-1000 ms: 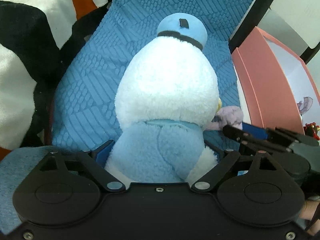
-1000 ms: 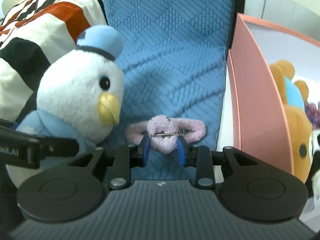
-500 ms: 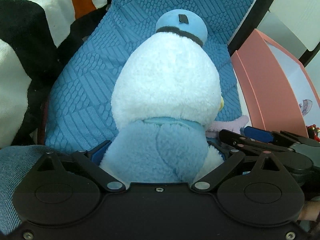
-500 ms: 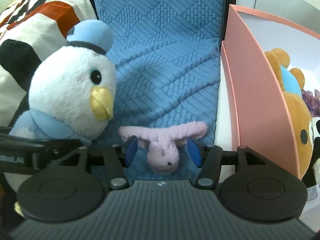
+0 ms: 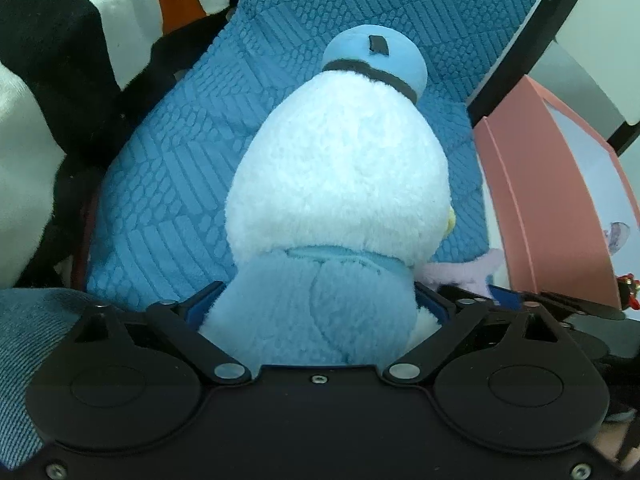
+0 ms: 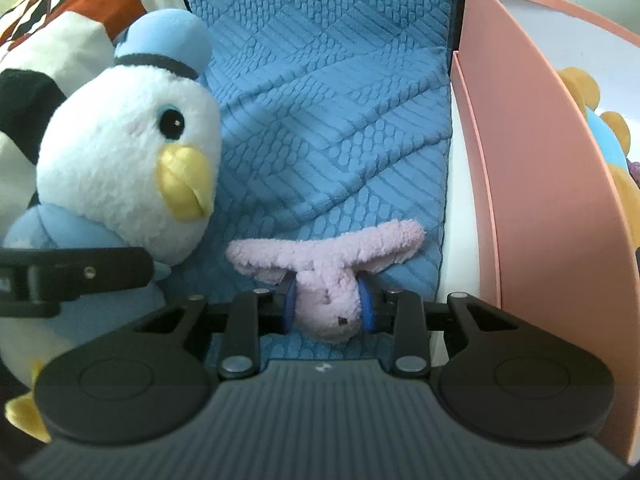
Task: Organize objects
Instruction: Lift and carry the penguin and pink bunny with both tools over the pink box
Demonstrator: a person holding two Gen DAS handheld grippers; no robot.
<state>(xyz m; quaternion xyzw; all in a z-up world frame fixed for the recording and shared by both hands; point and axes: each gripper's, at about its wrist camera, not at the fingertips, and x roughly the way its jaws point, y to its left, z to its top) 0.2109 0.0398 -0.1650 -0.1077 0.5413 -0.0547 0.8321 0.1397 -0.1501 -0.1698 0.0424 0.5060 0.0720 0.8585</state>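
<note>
1. A teal-blue textured quilted fabric (image 6: 332, 128) covers the surface under both grippers; I cannot tell what furniture lies beneath it.
2. At 10 o'clock in the right wrist view lies a white, black and rust-orange patterned soft cloth (image 6: 68, 28); at 3 o'clock stands a pink cardboard box (image 6: 532, 168) with an orange-and-blue plush bear (image 6: 608, 148) inside.
3. The left gripper (image 5: 320, 312) has its blue-padded fingers (image 5: 204, 304) spread wide and pressed against the light-blue body of a white-and-blue plush bird with a blue cap and yellow beak (image 5: 340, 184), gripping it; they have just closed in slightly. The bird sits upright on the quilt, seen from behind.
4. The right gripper (image 6: 328, 306) has just closed its fingers (image 6: 289, 306) on the head of a small lilac plush bunny with long ears (image 6: 328, 264), and now pinches it. The bunny lies on the quilt at 6 o'clock, ears spread sideways, between the bird at 9 o'clock and the box.
</note>
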